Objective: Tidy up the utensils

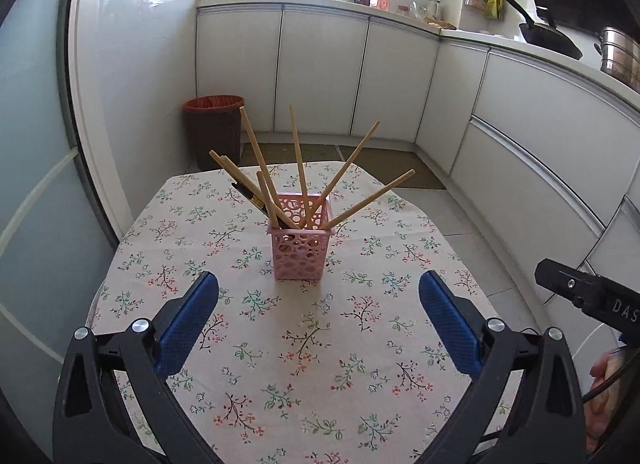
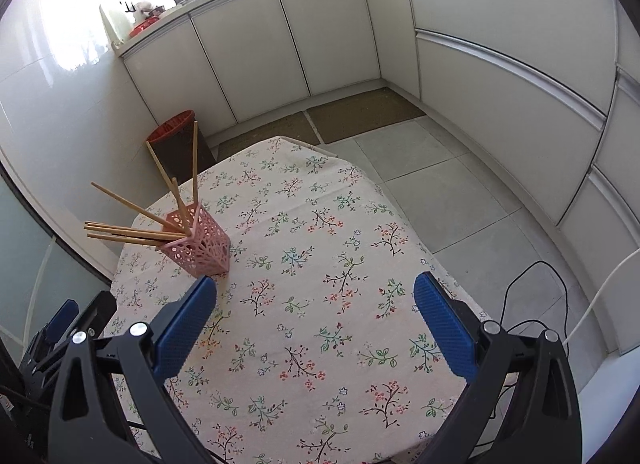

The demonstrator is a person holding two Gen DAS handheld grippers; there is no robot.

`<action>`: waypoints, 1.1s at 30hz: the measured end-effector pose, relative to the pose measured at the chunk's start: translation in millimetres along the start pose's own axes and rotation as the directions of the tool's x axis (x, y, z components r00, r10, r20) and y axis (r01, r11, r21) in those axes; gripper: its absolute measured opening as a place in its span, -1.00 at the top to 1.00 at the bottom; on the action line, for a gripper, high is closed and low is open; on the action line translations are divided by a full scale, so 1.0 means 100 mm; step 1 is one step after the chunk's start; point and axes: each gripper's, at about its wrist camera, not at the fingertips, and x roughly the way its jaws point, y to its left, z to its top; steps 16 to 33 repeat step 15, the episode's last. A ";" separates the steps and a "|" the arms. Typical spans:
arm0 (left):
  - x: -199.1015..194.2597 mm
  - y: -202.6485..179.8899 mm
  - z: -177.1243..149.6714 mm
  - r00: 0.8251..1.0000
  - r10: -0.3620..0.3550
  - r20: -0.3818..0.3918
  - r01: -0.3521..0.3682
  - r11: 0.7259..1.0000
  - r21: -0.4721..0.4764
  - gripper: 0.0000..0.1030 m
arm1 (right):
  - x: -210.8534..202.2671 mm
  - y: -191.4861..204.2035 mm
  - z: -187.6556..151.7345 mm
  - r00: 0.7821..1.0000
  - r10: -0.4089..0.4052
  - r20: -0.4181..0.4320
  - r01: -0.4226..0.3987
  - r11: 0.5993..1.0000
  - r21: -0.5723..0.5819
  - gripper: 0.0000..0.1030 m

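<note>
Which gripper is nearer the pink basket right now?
Left, probably. The left gripper faces the pink basket head-on, open and just short of it. The right gripper, also open, has the basket off to its left.

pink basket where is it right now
The pink basket stands upright on the flowered tablecloth, centred ahead of the open left gripper; in the right wrist view it sits far left, near the table's edge, chopsticks fanning out.

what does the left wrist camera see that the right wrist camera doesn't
Only the left wrist view shows the wok and steel pot on the counter, plus a dark utensil among the chopsticks. Only the right wrist view shows cables on the floor. Both show the pink basket of chopsticks on the floral tablecloth, the red-rimmed bin, and an open, empty tool: left tool, right tool.
</note>
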 end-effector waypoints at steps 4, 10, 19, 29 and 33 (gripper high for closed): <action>-0.26 -0.05 0.00 0.997 0.048 0.056 -0.049 0.999 0.021 -0.83 | -0.18 -0.03 -0.08 1.000 -0.001 0.022 0.001 1.000 0.008 -0.87; -0.45 -0.06 0.03 0.988 0.111 0.106 -0.116 0.992 0.046 -0.87 | -0.28 0.04 -0.18 0.999 0.012 0.044 -0.011 0.999 -0.031 -0.87; -0.49 -0.01 0.07 0.988 0.106 0.116 -0.108 0.994 0.014 -0.87 | -0.43 0.10 -0.19 0.991 -0.006 0.132 0.017 0.996 -0.084 -0.87; -0.49 -0.01 0.07 0.988 0.106 0.116 -0.108 0.994 0.014 -0.87 | -0.43 0.10 -0.19 0.991 -0.006 0.132 0.017 0.996 -0.084 -0.87; -0.49 -0.01 0.07 0.988 0.106 0.116 -0.108 0.994 0.014 -0.87 | -0.43 0.10 -0.19 0.991 -0.006 0.132 0.017 0.996 -0.084 -0.87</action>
